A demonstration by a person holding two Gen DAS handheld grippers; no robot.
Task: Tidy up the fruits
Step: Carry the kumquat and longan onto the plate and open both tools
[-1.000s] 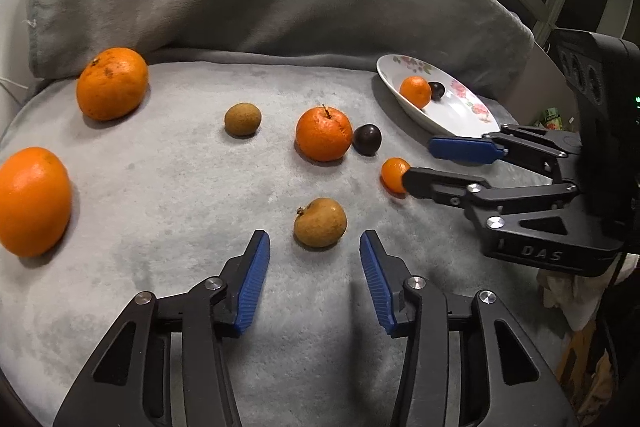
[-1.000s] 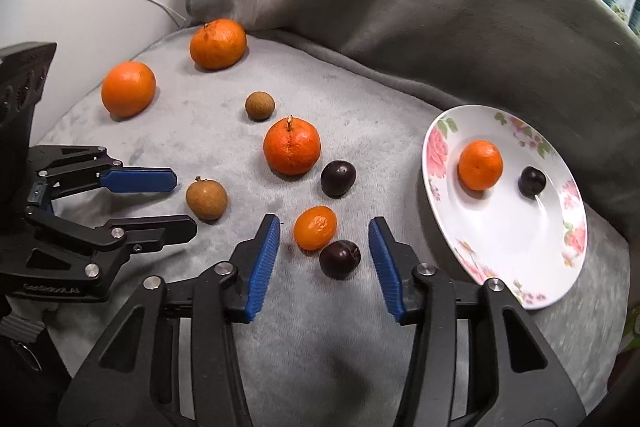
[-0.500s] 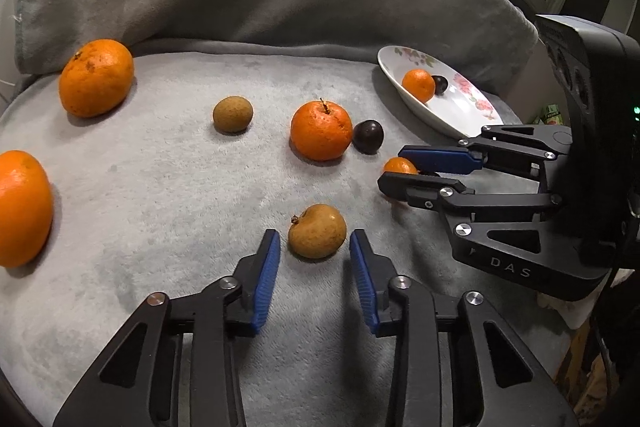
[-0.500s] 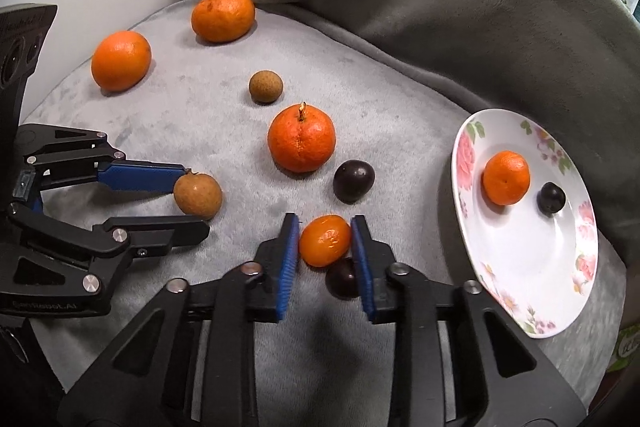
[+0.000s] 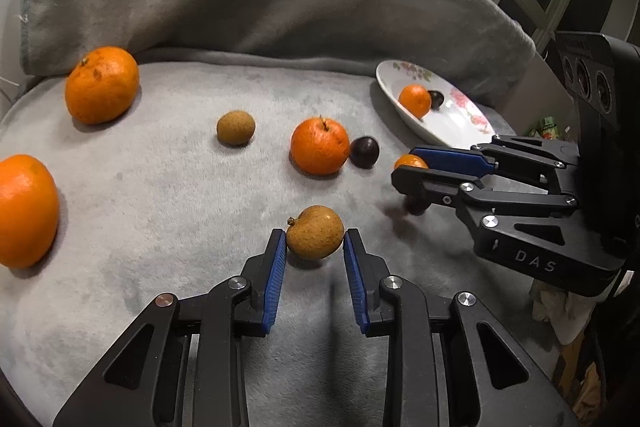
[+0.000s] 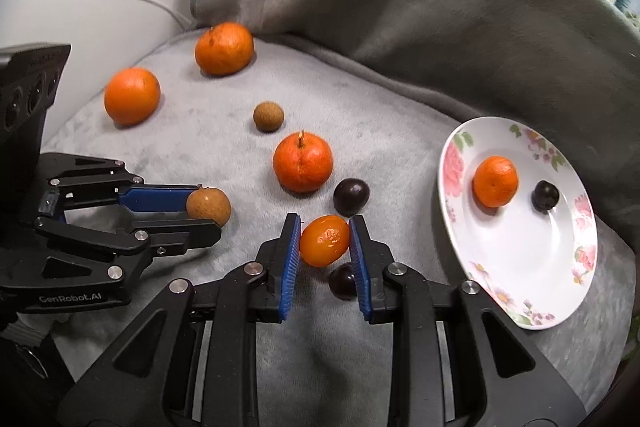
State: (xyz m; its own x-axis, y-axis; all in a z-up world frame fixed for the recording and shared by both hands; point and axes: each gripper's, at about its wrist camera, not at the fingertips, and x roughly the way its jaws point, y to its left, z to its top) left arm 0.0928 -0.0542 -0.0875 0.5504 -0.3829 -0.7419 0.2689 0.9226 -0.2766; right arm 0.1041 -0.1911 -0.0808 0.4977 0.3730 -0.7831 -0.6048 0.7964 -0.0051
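Left wrist view: my left gripper (image 5: 315, 249) has just closed its fingers on a tan, rough-skinned fruit (image 5: 315, 231) on the grey blanket (image 5: 168, 195); my right gripper (image 6: 325, 245) has just clamped a glossy small orange fruit (image 6: 324, 241) there, near the floral plate (image 6: 532, 287).

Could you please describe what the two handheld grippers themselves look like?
Both the left gripper and right gripper are black linkage frames with silver bolts and ribbed blue pads on the jaws. White lettering marks their sides, and three round lenses sit on each body.

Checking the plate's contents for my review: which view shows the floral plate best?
The right wrist view: the floral plate appears nearly whole, holding a small orange and a dark fruit. The left wrist view shows it edge-on and far away.
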